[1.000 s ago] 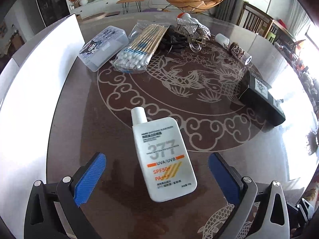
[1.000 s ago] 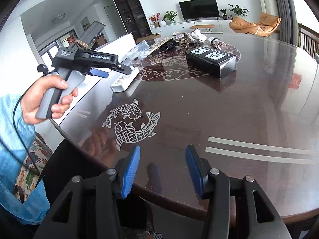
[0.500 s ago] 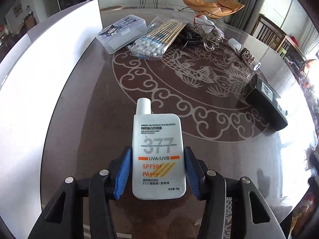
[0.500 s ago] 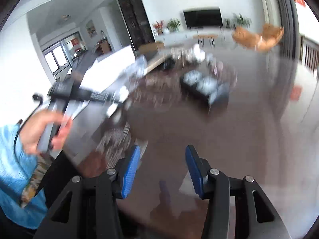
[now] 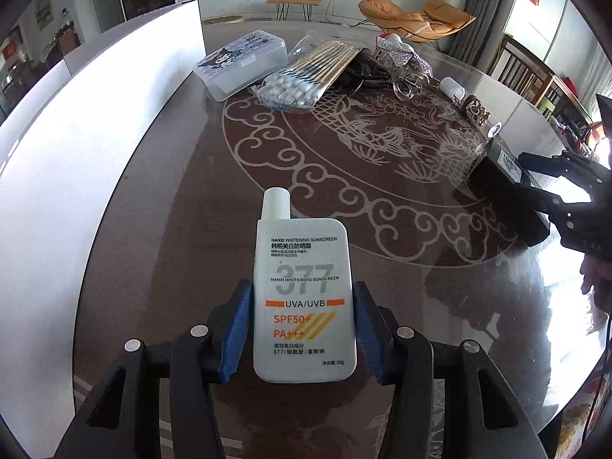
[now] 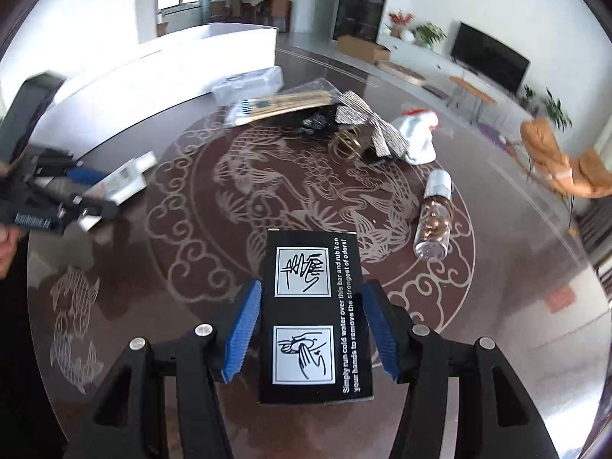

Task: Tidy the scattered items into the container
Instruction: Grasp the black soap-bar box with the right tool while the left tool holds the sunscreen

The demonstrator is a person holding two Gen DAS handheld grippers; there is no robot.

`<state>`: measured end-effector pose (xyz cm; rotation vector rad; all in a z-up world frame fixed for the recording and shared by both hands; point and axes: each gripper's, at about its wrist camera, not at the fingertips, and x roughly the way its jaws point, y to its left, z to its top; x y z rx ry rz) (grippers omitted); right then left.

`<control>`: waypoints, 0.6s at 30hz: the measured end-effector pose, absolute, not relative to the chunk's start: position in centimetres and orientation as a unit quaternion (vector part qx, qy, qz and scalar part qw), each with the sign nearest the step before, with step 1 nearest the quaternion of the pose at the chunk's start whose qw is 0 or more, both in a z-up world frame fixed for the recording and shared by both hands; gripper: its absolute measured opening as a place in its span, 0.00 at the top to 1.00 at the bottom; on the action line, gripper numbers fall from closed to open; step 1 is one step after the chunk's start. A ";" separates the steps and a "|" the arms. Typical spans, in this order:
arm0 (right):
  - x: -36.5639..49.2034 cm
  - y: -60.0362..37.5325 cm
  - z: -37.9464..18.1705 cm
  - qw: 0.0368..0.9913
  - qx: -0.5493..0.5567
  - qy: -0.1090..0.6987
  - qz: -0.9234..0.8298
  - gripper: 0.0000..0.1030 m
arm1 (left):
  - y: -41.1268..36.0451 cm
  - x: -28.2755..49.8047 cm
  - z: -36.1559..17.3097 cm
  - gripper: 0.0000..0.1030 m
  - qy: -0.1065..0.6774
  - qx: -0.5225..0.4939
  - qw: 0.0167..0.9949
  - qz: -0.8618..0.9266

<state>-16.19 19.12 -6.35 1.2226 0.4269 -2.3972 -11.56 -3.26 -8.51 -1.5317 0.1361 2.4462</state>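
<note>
The left gripper (image 5: 302, 334) has its 2 blue pads pressed against the sides of the flat white plastic sunscreen bottle (image 5: 304, 298), which lies label-up on the dark glass-topped table (image 5: 160, 229). The right gripper (image 6: 311, 331) straddles the black rectangular cardboard box (image 6: 315, 317); its jaws have just been opening, and a gap shows on each side, so the box is not yet gripped.

The step in hand looks like the pickup: 1 item secured, 1 being lined up. Next, I judge, the right jaws must close on the box, then both items go to the container. Probably that is the large white box (image 5: 95, 122) along the table's edge, though its opening is not visible, so I cannot tell.
</note>
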 end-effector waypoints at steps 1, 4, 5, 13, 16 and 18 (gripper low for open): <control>-16.6 19.5 -6.9 0.198 0.458 0.139 -0.856 0.41 | -3.2 -11.5 -8.5 0.51 0.049 -0.525 0.126 0.840; -17.1 20.3 -8.6 0.180 0.499 0.117 -0.840 0.41 | -3.2 -11.4 -8.5 0.51 0.053 -0.524 0.126 0.841; -16.9 20.5 -8.7 0.166 0.500 0.111 -0.843 0.42 | -3.4 -11.3 -8.4 0.51 0.047 -0.524 0.127 0.841; -10.2 19.5 -6.9 0.152 0.475 0.049 -0.865 0.42 | -4.4 -7.4 -8.3 0.50 0.021 -0.522 0.140 0.841; -7.8 17.3 -6.9 0.181 0.471 0.046 -0.862 0.42 | -4.8 -6.3 -7.8 0.50 0.011 -0.523 0.147 0.839; -7.1 15.5 -6.8 0.201 0.474 0.045 -0.856 0.42 | -5.2 -6.0 -7.0 0.50 0.012 -0.515 0.146 0.845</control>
